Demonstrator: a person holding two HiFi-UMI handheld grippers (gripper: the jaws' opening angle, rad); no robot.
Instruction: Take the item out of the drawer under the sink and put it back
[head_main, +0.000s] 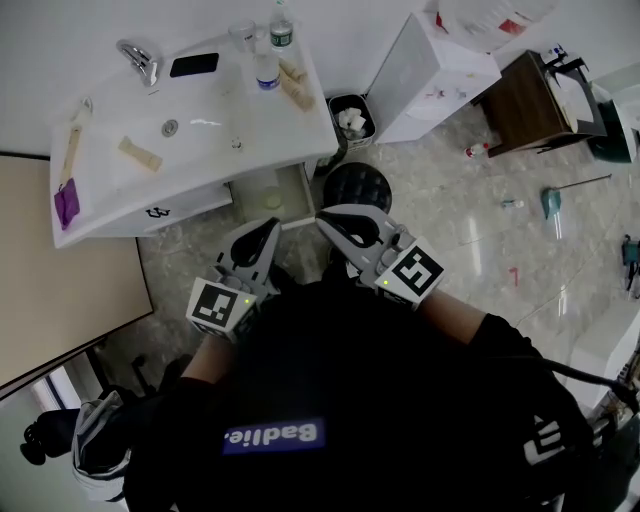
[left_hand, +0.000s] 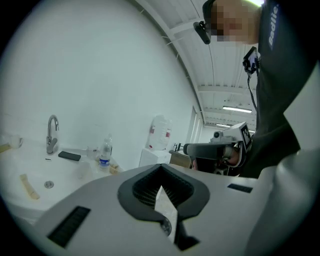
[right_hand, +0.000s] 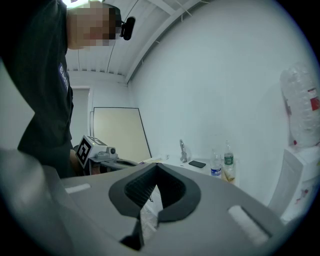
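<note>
White sink (head_main: 200, 140): we saw a glossy rectangular basin.
Drawer (head_main: 268, 205): boxy, stood open beneath it.
Left hand-held gripper (head_main: 266, 230): ribbed pads were closed, empty.
Right hand-held gripper (head_main: 326, 218): also closed, empty.

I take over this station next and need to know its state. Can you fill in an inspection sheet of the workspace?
Surface: white sink counter with a tap at the back.
Job's things: drawer under the sink stands open; a pale round item lies in it.
Clutter: phone, water bottle and purple item on the counter.
Grippers: left tongs and right tongs both shut, nothing between them.
Cables: one dark cable by the person's right arm.
Surroundings: bin, black stool, white cabinet, brown table; small things scattered on the floor.
</note>
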